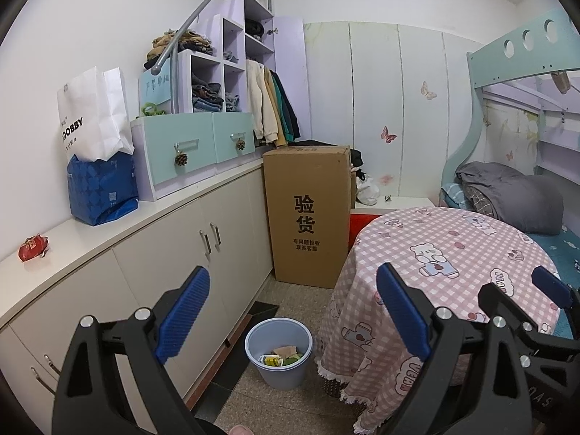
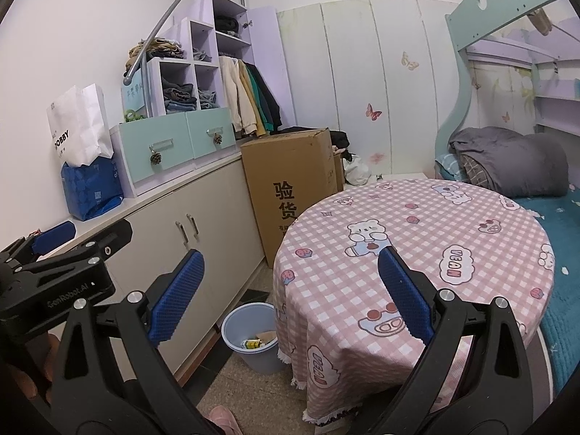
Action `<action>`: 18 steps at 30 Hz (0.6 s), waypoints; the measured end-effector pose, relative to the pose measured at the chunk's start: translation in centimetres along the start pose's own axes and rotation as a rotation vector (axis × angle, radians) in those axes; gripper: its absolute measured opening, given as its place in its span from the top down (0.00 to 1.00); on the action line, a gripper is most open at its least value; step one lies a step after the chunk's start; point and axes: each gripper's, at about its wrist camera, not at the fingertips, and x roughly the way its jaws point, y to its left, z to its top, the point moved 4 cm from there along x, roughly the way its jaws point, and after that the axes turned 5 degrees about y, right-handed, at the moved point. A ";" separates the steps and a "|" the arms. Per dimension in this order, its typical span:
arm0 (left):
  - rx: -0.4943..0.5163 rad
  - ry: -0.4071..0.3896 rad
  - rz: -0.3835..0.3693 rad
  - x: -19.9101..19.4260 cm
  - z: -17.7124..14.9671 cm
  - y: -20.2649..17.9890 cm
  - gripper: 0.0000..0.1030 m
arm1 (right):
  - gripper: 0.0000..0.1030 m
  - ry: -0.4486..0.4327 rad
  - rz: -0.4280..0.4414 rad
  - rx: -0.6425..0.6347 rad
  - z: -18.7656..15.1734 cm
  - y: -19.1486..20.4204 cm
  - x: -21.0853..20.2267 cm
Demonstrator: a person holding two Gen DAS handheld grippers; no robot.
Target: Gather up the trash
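The left gripper (image 1: 291, 313) was held with its blue pads wide apart and nothing between them, raised above the floor. The right gripper (image 2: 290, 295) was likewise spread wide and held nothing; it hung over the near edge of the round worktop (image 2: 417, 239), without touching the checked cloth.

At the far left, a red wrapper (image 1: 32, 248) lay alone on the cabinet top (image 1: 152, 210), well apart from both grippers and to the left of the left gripper. Further back on the same top, a blue bag (image 1: 103, 192) was seen with a white paper bag (image 1: 94, 116) standing in it, just beside teal drawers (image 1: 195, 148).

Below and between the left gripper's pads, a blue bin (image 1: 278, 353) stood on the floor, between the cabinet doors and the hanging cloth, with scraps already lying in it. A tall carton (image 1: 308, 217) was seen behind it, closing the far end of the narrow floor strip. The round worktop's surface was bare. A bed (image 2: 565, 253) with a grey quilt bounded the right.
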 end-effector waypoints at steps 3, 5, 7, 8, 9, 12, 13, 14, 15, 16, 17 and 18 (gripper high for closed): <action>-0.003 0.008 0.005 0.8 0.2 0.0 0.11 | 0.08 0.004 0.004 0.006 0.1 -0.3 0.6; -0.004 0.013 0.007 1.3 0.3 0.0 0.11 | 0.08 0.007 0.005 0.008 0.2 -0.5 1.1; -0.004 0.015 0.009 1.7 0.3 0.0 0.11 | 0.08 0.012 0.005 0.012 0.2 -0.7 1.6; -0.005 0.018 0.010 2.0 0.4 -0.1 0.11 | 0.08 0.014 0.006 0.014 0.3 -0.9 1.9; -0.006 0.019 0.010 2.2 0.4 -0.1 0.11 | 0.08 0.015 0.007 0.015 0.3 -1.0 2.2; -0.010 0.021 0.014 2.9 0.6 -0.2 0.11 | 0.08 0.020 0.010 0.018 0.4 -1.3 3.0; -0.011 0.021 0.016 3.1 0.7 -0.3 0.11 | 0.08 0.022 0.012 0.020 0.3 -1.4 3.2; -0.014 0.022 0.024 3.4 0.7 -0.3 0.11 | 0.08 0.026 0.014 0.023 0.3 -1.6 3.6; -0.012 0.019 0.041 3.6 0.8 -0.3 0.11 | 0.08 0.030 0.015 0.026 0.3 -1.8 4.0; -0.009 0.014 0.062 3.8 0.8 -0.4 0.11 | 0.08 0.034 0.015 0.028 0.3 -2.0 4.2; -0.005 0.010 0.081 4.0 0.8 -0.5 0.11 | 0.08 0.038 0.016 0.032 0.2 -2.2 4.6; -0.004 0.013 0.085 4.3 0.7 -0.7 0.10 | 0.08 0.044 0.017 0.037 0.2 -2.5 5.0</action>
